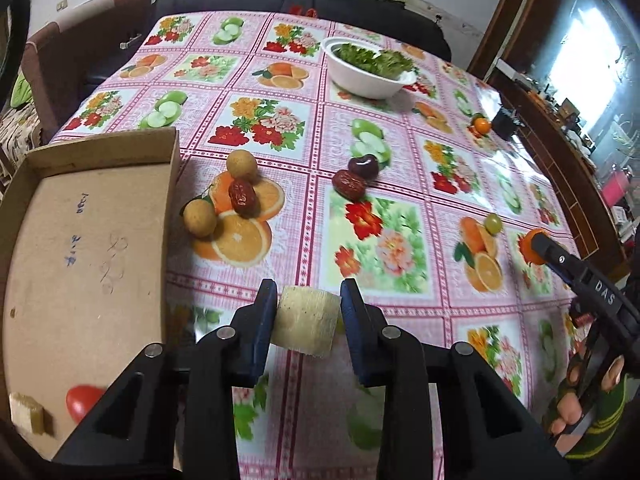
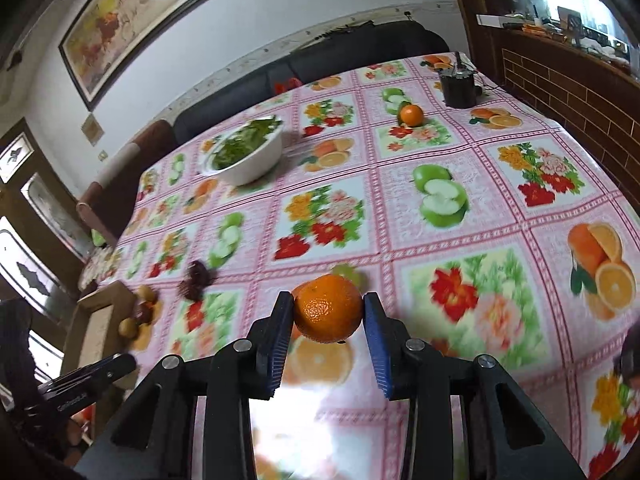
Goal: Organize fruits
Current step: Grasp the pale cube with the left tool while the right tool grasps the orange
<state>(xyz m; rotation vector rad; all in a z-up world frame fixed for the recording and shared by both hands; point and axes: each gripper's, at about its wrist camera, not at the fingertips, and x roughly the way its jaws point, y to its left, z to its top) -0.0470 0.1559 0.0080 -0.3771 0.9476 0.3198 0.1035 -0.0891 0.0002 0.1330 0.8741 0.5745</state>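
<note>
My left gripper (image 1: 309, 294) is shut on a pale yellowish cube of fruit (image 1: 306, 326), held just above the tablecloth beside an open cardboard box (image 1: 92, 240). The box holds a red tomato (image 1: 82, 400) and another pale cube (image 1: 28, 416). My right gripper (image 2: 329, 300) is shut on a small orange (image 2: 328, 314) above the table, with a green grape (image 2: 349, 272) right behind it. Loose on the cloth lie two brown longans (image 1: 242, 164) (image 1: 199, 218), two red dates (image 1: 243, 198) (image 1: 349, 185), a dark cherry (image 1: 363, 166) and a second orange (image 2: 411, 115).
A white bowl of greens (image 1: 370, 66) stands at the far side of the table. A black cup (image 2: 459, 88) sits near the far right corner. A dark sofa (image 1: 280, 0) runs behind the table, and a brick-faced wall (image 2: 560, 92) runs along the right.
</note>
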